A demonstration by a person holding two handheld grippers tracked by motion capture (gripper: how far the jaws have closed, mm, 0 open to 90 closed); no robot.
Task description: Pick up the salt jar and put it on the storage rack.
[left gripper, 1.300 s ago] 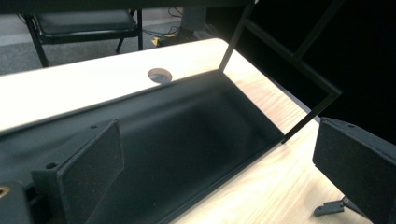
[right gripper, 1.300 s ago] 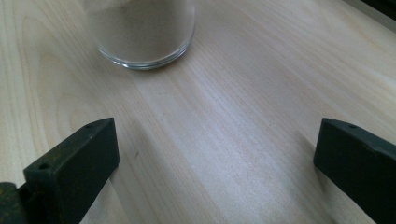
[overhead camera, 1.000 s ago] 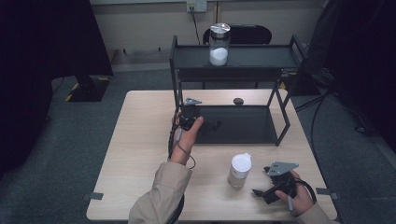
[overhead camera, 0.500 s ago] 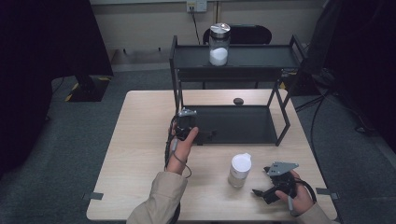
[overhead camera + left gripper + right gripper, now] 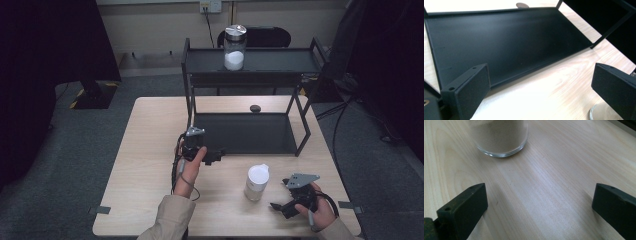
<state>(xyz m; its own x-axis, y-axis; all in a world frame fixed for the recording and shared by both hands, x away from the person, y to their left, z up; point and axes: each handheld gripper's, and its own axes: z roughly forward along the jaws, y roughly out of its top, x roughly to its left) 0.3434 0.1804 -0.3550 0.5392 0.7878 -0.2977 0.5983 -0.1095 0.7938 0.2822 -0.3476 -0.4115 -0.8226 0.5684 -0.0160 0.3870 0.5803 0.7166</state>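
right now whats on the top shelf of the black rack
A lidded glass jar with white powder at its bottom stands on the rack's top shelf. Whatever lies directly behind the jar is covered.

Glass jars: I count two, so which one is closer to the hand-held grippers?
The glass jar with the white lid, standing on the wooden table between the left gripper and right gripper. The silver-lidded glass jar of white powder stands on the black shelf rack's top tier.
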